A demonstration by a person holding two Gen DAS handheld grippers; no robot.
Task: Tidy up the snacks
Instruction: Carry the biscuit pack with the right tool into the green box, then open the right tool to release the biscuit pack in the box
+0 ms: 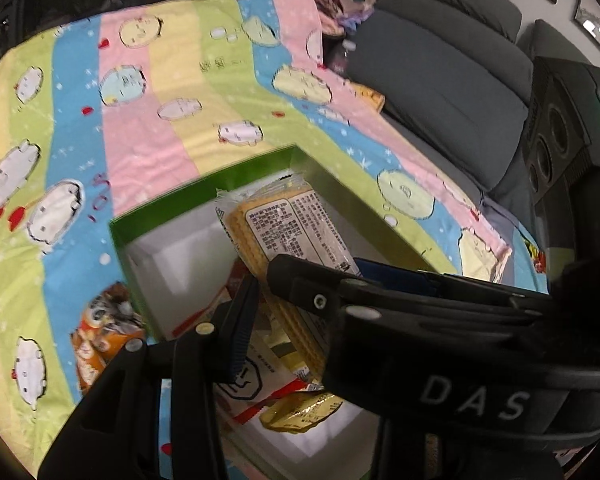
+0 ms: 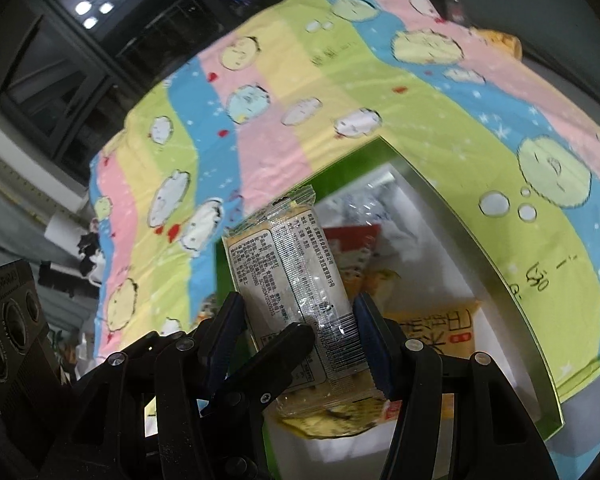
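Observation:
A green box with a white inside lies on a striped cartoon-print cloth. It holds several snack packs, among them a yellow and red one. A clear-wrapped pack of yellow wafer biscuits hangs above the box. Both grippers are shut on it: my left gripper at its lower end, my right gripper across its width. The right gripper's black body crosses the left wrist view. The left gripper's finger shows in the right wrist view.
An orange snack bag lies on the cloth beside the box's left wall. A gold wrapper lies in the box near me. A grey sofa stands to the right, dark windows behind the cloth.

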